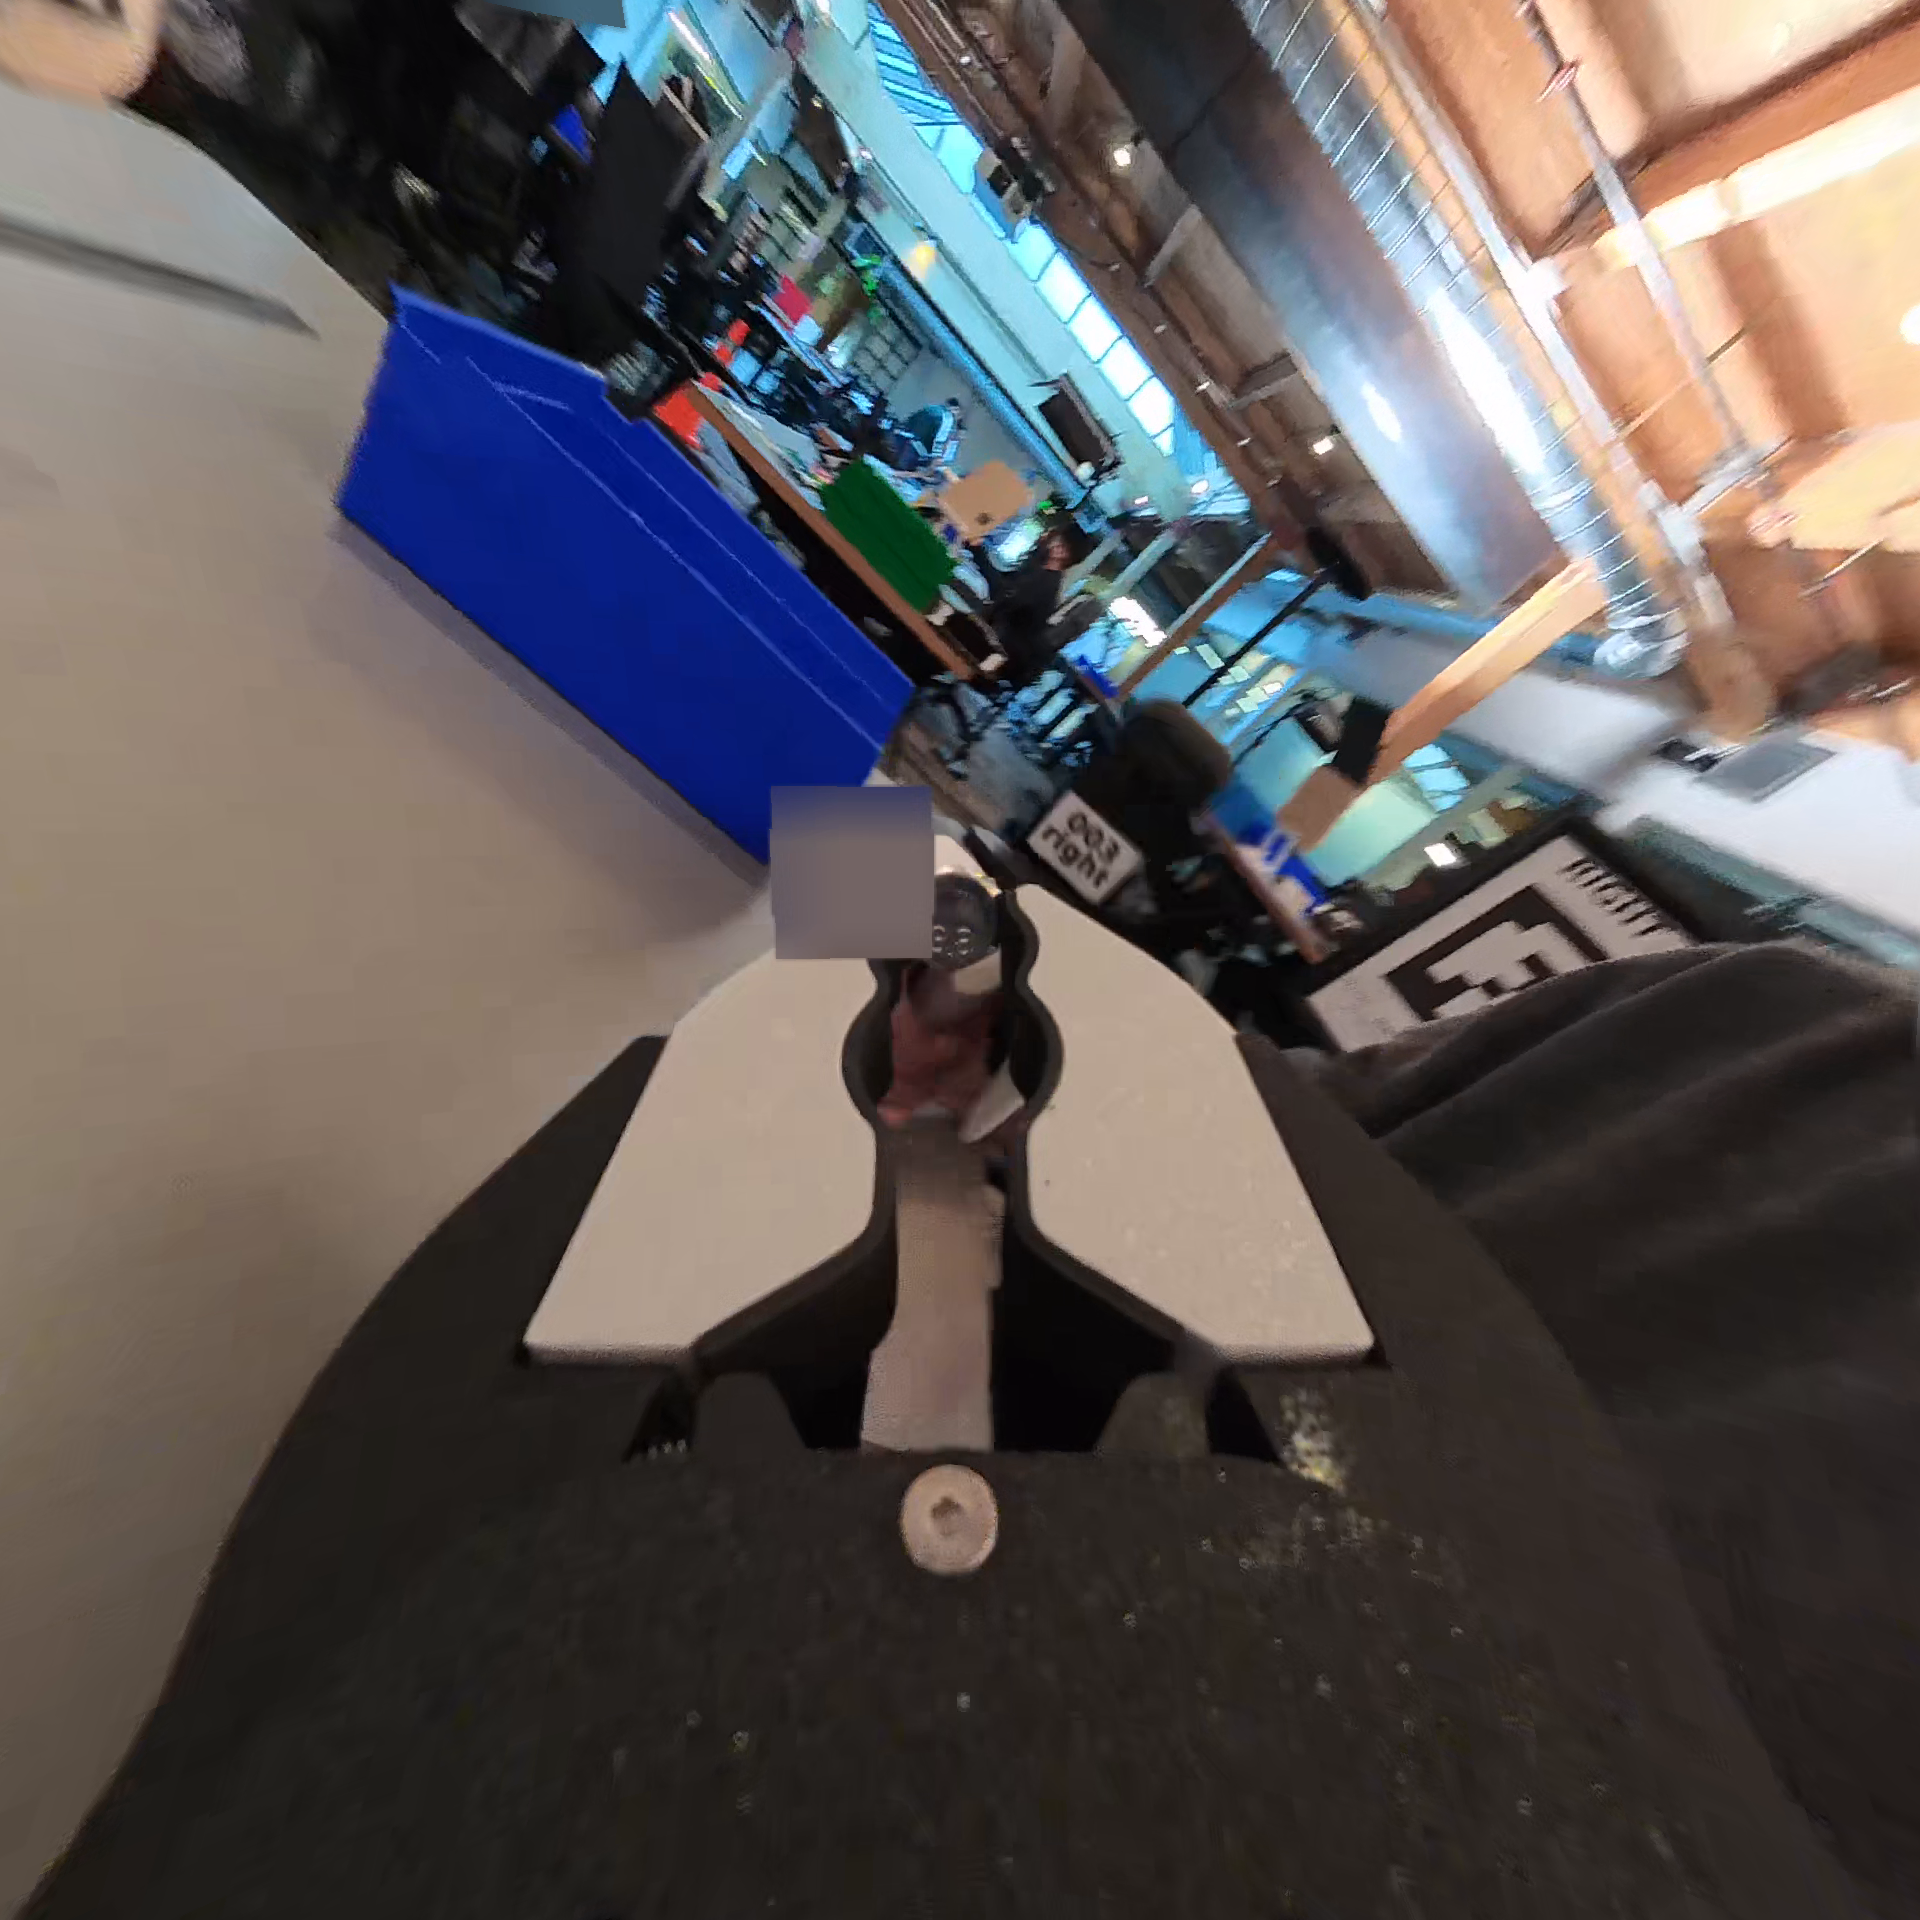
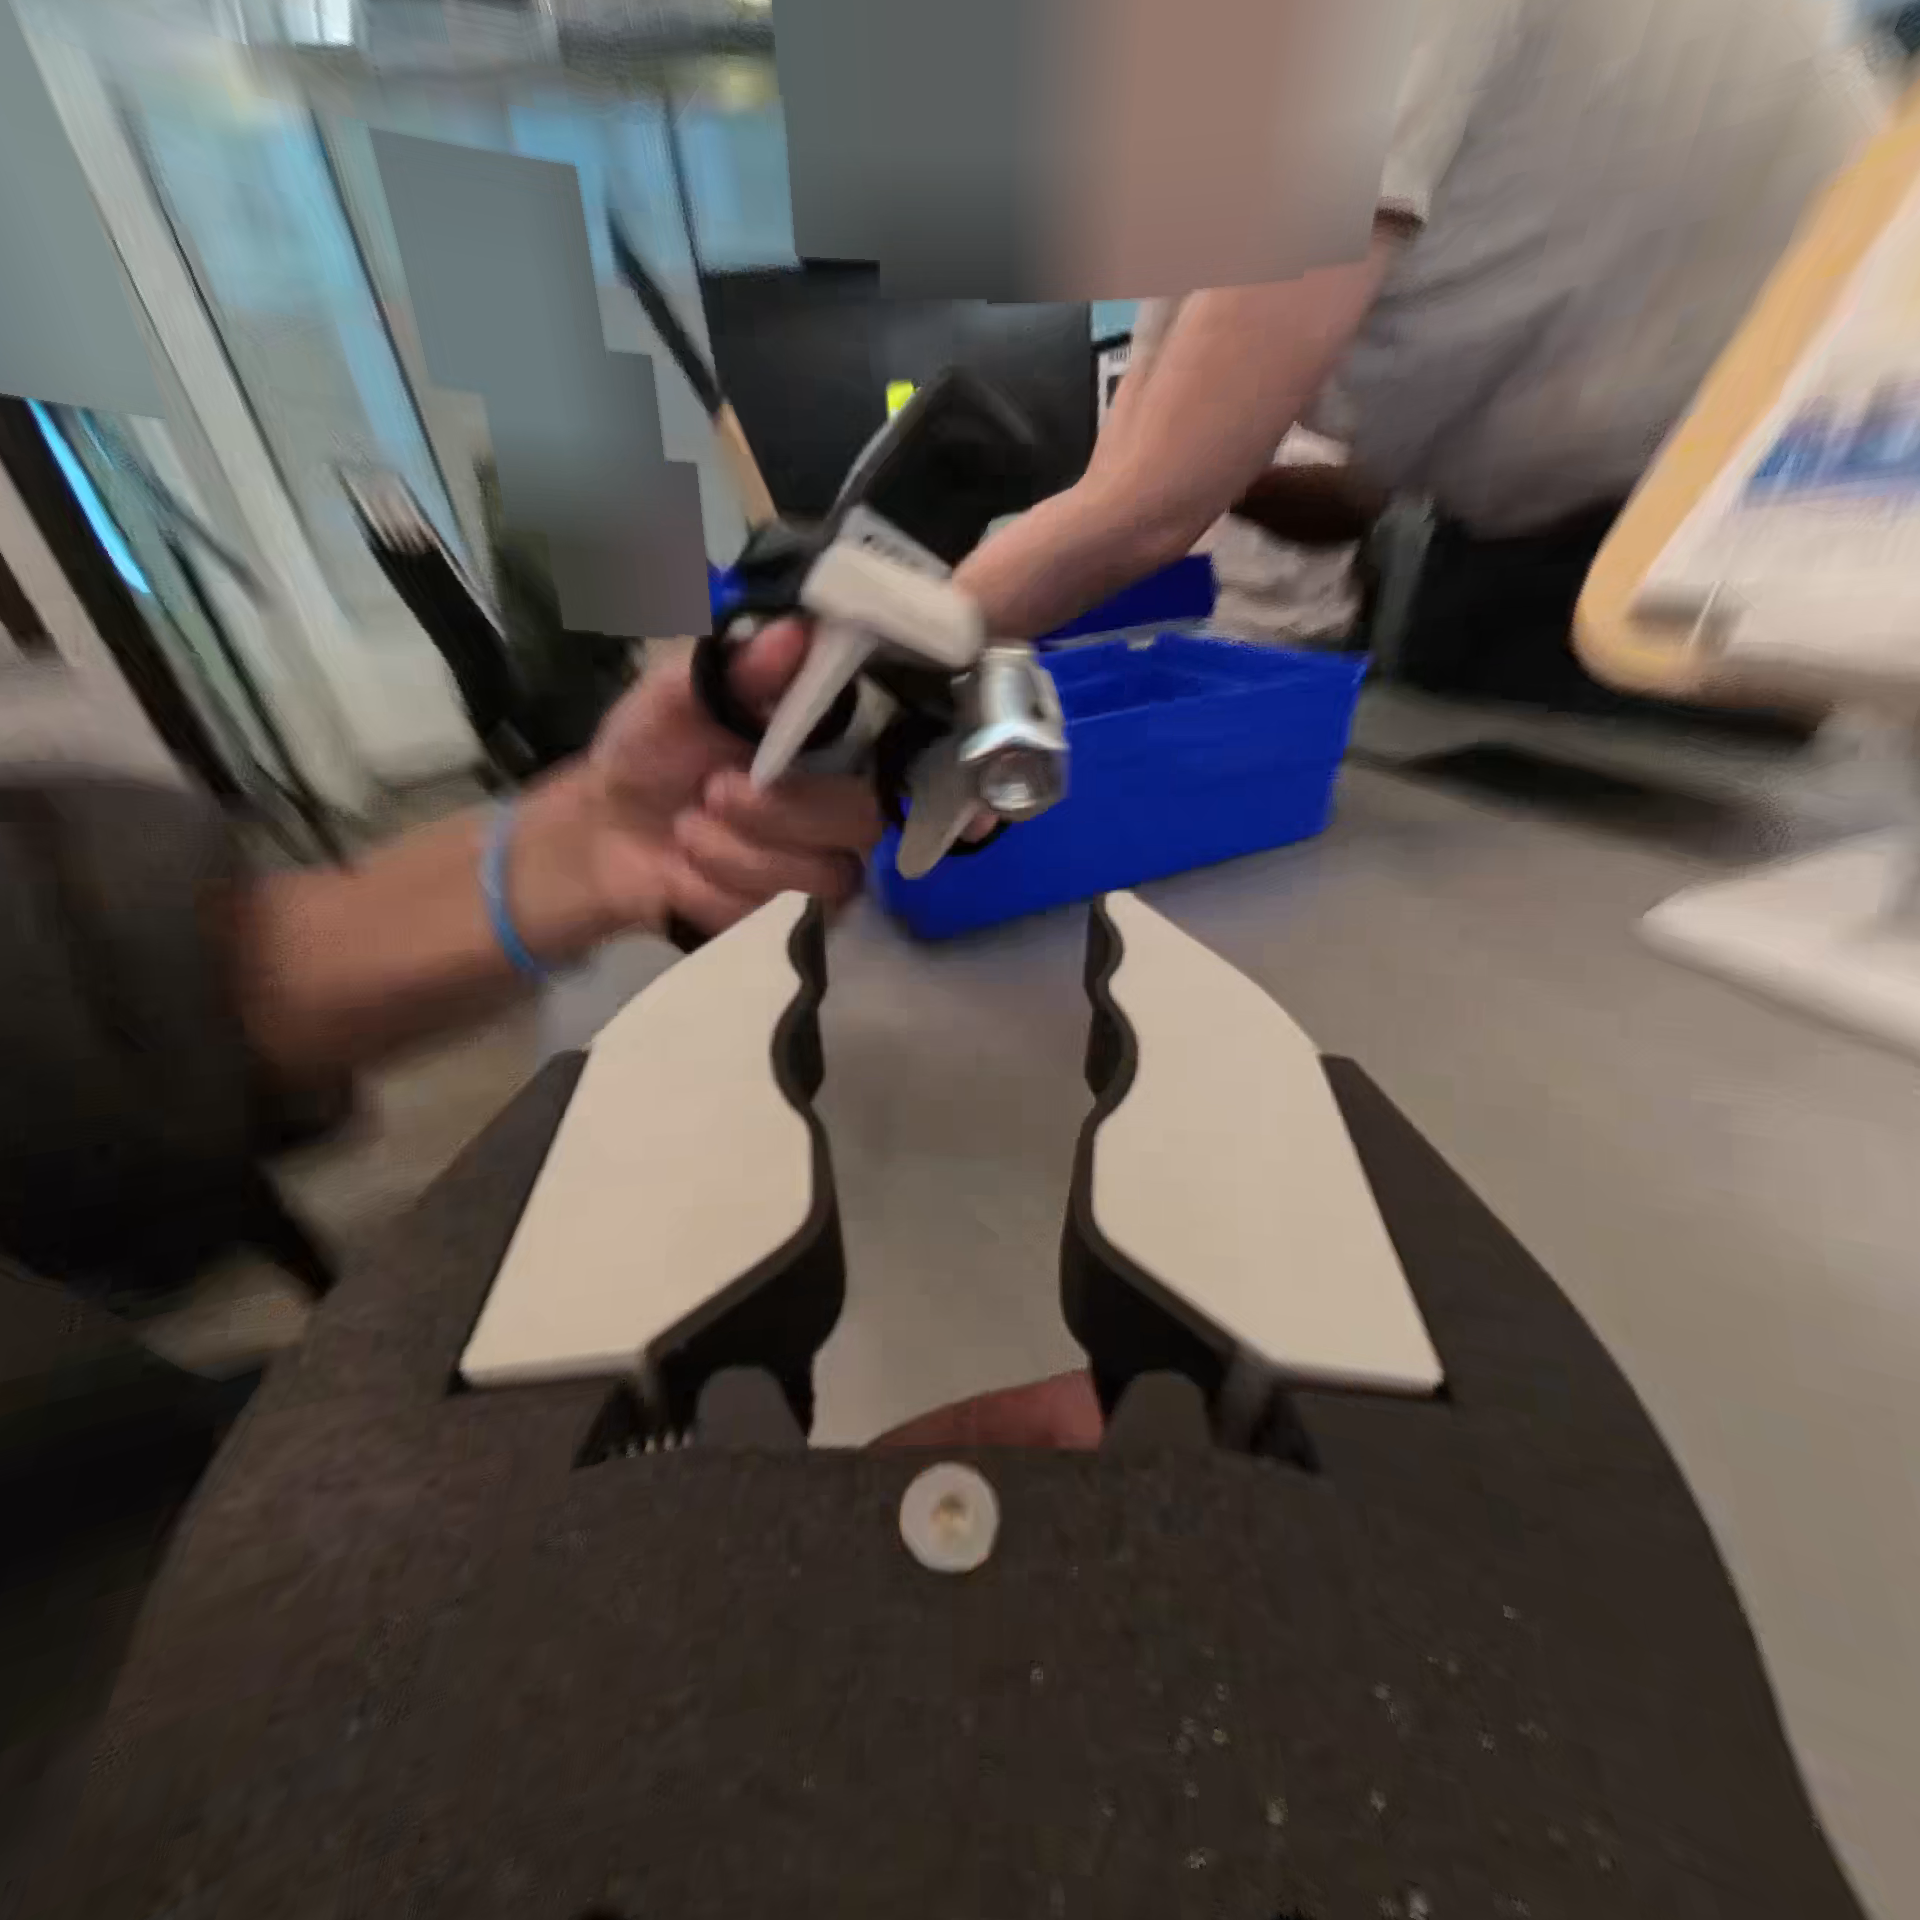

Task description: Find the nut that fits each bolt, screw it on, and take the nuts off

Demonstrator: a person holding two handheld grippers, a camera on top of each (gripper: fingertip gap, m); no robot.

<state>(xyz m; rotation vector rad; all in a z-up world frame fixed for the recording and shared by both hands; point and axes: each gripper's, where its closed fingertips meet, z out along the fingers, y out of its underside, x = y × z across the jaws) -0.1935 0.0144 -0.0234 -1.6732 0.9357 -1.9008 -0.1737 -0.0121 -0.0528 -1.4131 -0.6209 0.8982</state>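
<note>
Left gripper (image 1: pixel 951 971): its white fingers are pressed close on a silver bolt (image 2: pixel 1013 727); in the right wrist view this gripper sits at 12 o'clock from the right one, held up above the table by a hand (image 2: pixel 665 821) with a blue wristband.
Bolt: the head shows just past the fingertips in the left wrist view; in the right wrist view a nut (image 2: pixel 1013 777) sits on its end, which points toward the camera.
Right gripper (image 2: pixel 951 940): jaws spread wide, nothing between them, only grey table (image 2: pixel 1455 1039) below.
Blue bin (image 2: pixel 1174 790): stands on the table, just behind the bolt, at 1 o'clock from the right gripper.
Second person: stands behind the bin, at 1 o'clock.
</note>
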